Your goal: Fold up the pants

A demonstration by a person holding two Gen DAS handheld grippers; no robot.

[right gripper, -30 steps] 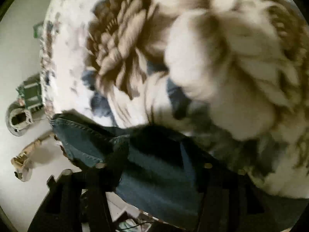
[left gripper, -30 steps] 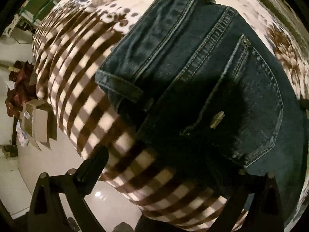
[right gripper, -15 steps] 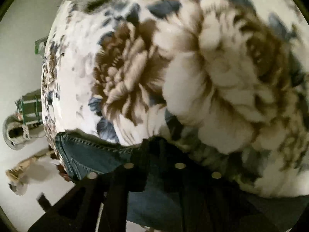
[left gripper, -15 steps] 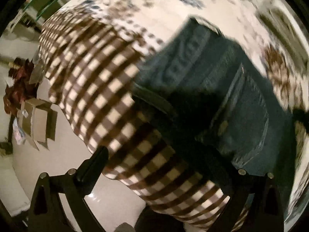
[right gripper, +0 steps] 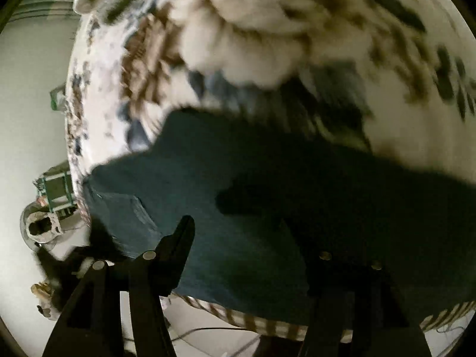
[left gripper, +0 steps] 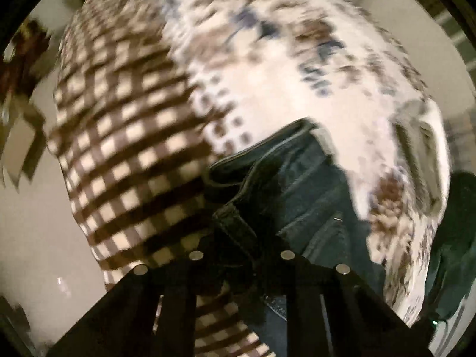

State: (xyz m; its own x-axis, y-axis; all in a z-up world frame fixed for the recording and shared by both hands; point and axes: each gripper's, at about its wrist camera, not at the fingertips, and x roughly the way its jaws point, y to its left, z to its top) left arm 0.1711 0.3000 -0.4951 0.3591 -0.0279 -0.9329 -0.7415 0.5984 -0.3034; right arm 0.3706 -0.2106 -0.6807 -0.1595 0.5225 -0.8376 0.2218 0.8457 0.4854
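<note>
Dark blue jeans [left gripper: 306,196] lie on a bed with a checked and floral blanket [left gripper: 125,125]. In the left wrist view my left gripper [left gripper: 238,247] is shut on the jeans' waistband, which bunches up between its fingers. In the right wrist view the jeans [right gripper: 267,184] spread flat across the bed under my right gripper [right gripper: 238,232]. Its fingers [right gripper: 178,238] stand wide apart and hold nothing. Both views are blurred by motion.
The floral blanket [right gripper: 267,29] covers the bed beyond the jeans. The bed's near edge [right gripper: 267,324] shows a checked border. Pale floor [left gripper: 38,238] lies to the left, with boxes [left gripper: 20,136] and clutter [right gripper: 41,223] on it.
My left gripper has closed on the jeans' waistband and pulled it toward the bed's near edge. My right gripper closed half a second ago and has opened again over the jeans.
</note>
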